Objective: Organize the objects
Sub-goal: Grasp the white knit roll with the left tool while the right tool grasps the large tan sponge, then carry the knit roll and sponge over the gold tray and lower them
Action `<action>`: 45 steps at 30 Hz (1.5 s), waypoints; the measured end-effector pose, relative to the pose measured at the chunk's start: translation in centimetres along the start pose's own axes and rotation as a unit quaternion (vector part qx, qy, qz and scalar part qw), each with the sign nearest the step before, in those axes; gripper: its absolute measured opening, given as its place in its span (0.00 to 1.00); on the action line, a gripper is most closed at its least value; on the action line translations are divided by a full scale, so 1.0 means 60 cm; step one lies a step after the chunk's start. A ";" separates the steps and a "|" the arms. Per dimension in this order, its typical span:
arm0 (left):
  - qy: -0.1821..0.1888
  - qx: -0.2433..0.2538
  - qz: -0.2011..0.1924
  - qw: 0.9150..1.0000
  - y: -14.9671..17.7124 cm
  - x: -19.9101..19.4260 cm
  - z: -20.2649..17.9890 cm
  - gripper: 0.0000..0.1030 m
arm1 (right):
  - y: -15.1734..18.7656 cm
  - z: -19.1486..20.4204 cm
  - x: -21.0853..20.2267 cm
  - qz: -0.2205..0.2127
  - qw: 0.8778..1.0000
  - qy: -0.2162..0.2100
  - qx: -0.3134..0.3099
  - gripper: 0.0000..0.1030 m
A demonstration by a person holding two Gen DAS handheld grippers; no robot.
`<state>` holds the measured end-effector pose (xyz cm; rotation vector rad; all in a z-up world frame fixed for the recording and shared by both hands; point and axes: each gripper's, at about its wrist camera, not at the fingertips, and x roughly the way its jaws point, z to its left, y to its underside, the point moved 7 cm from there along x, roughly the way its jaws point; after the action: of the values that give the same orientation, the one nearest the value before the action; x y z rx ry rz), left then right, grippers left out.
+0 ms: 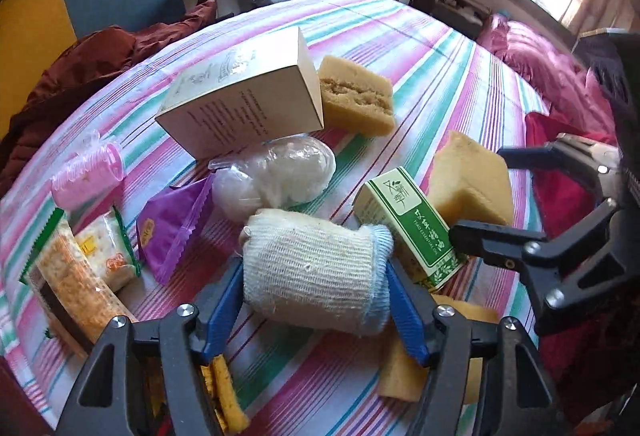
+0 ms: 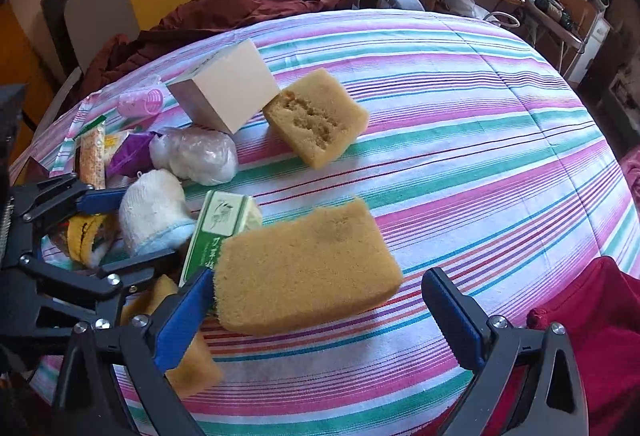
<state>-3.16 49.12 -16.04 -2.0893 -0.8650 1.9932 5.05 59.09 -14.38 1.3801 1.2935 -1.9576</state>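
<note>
A white knitted roll (image 1: 312, 272) with a pale blue hem lies on the striped bedspread (image 1: 420, 47) between the blue fingers of my left gripper (image 1: 314, 296). The pads run along its two ends without visibly squeezing it. The roll (image 2: 152, 211) and left gripper (image 2: 148, 226) also show at the left of the right wrist view. My right gripper (image 2: 320, 276) stands wide open around a large tan sponge (image 2: 308, 268), with a gap at the right pad. A green soap box (image 1: 412, 228) lies between the roll and that sponge (image 1: 472, 175).
Further back lie a cream box (image 1: 240, 103), a hollowed sponge (image 1: 356, 95) and a bag of white stuff (image 1: 276, 171). Snack packets (image 1: 104, 252), a purple packet (image 1: 172, 228) and a pink roller (image 1: 88, 171) crowd the left. Red cloth (image 2: 592, 316) borders the right.
</note>
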 end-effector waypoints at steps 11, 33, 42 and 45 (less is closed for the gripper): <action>0.026 -0.083 -0.084 0.993 0.026 -0.121 0.005 0.63 | -0.019 -0.022 -0.036 -0.045 0.998 -0.019 0.034 0.72; -0.175 -0.318 -0.166 0.917 0.377 -0.424 0.277 0.63 | -0.011 0.265 -0.165 -0.110 0.976 -0.152 -0.111 0.74; -0.253 -0.381 -0.155 0.876 0.476 -0.463 0.416 0.65 | 0.069 0.542 -0.183 -0.075 0.937 -0.247 -0.237 0.75; -0.273 -0.401 -0.162 0.859 0.492 -0.479 0.445 0.70 | 0.098 0.610 -0.164 -0.052 0.928 -0.256 -0.267 0.76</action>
<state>-18.29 3.13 -7.81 -1.4150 -2.3053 2.2714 -4.85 23.12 -5.45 0.5043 1.4905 -1.6788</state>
